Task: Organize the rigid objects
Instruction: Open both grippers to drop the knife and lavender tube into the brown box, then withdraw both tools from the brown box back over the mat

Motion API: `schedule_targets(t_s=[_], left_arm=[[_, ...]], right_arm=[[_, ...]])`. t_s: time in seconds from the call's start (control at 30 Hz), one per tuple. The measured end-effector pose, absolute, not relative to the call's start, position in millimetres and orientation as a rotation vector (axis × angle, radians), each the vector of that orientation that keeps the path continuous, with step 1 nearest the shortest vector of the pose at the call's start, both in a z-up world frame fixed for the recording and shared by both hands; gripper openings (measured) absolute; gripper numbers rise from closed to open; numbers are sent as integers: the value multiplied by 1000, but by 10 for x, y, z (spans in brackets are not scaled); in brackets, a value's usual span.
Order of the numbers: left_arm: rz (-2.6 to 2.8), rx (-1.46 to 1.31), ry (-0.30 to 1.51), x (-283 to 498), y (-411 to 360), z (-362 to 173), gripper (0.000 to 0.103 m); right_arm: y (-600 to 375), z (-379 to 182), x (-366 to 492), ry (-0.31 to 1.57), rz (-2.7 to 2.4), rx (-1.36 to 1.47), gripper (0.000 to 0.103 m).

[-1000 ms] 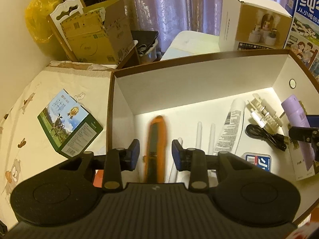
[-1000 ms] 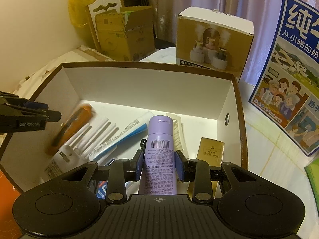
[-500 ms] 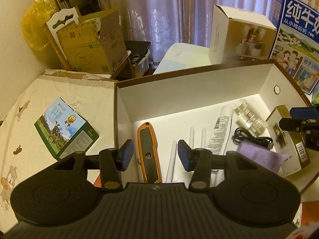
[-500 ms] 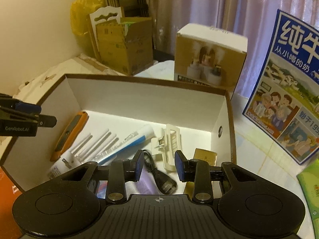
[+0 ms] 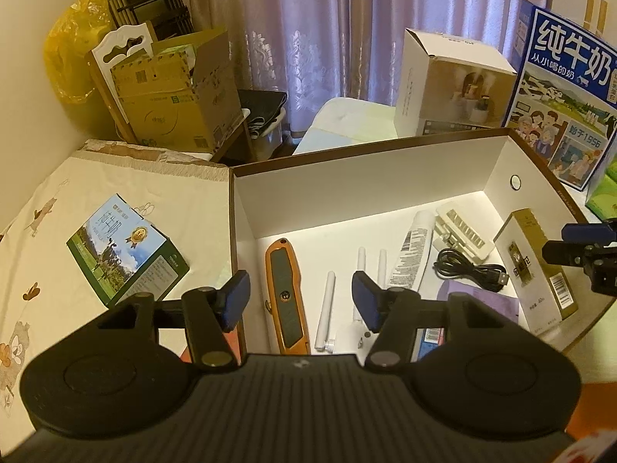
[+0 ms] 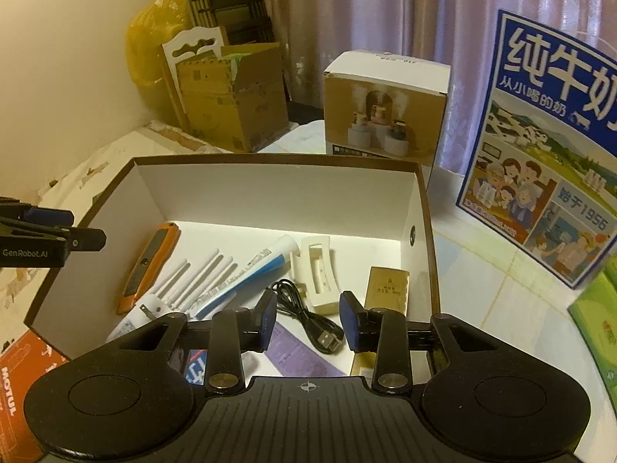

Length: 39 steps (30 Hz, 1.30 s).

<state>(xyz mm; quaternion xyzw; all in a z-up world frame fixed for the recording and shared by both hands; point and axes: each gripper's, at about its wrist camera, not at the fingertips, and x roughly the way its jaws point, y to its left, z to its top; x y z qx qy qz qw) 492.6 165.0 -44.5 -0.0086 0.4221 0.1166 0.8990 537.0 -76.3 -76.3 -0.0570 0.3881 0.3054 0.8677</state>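
A white box with a brown rim (image 5: 385, 146) (image 6: 270, 160) holds an orange utility knife (image 5: 285, 293) (image 6: 148, 266), white sticks (image 5: 326, 312) (image 6: 200, 270), a tube (image 5: 414, 247) (image 6: 250, 270), a black USB cable (image 5: 470, 266) (image 6: 308, 316), a white clip (image 6: 316, 274), a gold carton (image 5: 536, 266) (image 6: 387, 289) and a purple bottle (image 5: 478, 301) (image 6: 297, 355) lying flat. My left gripper (image 5: 299, 301) is open and empty above the box's near left corner. My right gripper (image 6: 308, 326) is open and empty above the purple bottle.
A green milk carton (image 5: 127, 247) lies on the cloth left of the box. A blue milk case (image 6: 547, 146) and a humidifier box (image 6: 385, 104) stand behind it. Cardboard boxes (image 5: 173, 88) are at the back left. An orange box (image 6: 23, 370) sits near the front left.
The left gripper let go of the orange knife, which now lies in the box. The right gripper released the purple bottle, now lying flat. Both grippers pulled back and up.
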Motion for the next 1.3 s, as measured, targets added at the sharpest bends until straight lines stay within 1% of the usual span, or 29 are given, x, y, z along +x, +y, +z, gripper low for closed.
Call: schedule_targets(t_s=[0.3,0.37,0.43,0.53,0.63,0.93,1.3], left_arm=[[210,-53,841,4631,1574,-248,55],[200,-63,834,4551,1547,-207,55],[186,-75,826,4454,1506,-163,55],[165,-90,818,4295,1432,-116,55],[144,-104,813,4134,1355,-85,55],[84,-136,831,3669,1122,-121,55],[36,-159,918,3385,937,-512,55]], right_arm=[[-953,-540,5092,783,630,-17,36],[-997,-485,5011,776,622,4,42],[-1052,-439,4917,766,609,30,51],[-1122,-389,4777,757,594,59,57],[-1190,-353,4625,756,580,72,61],[-1393,-347,4170,771,530,128,66],[-1492,-708,3687,863,463,108,67]])
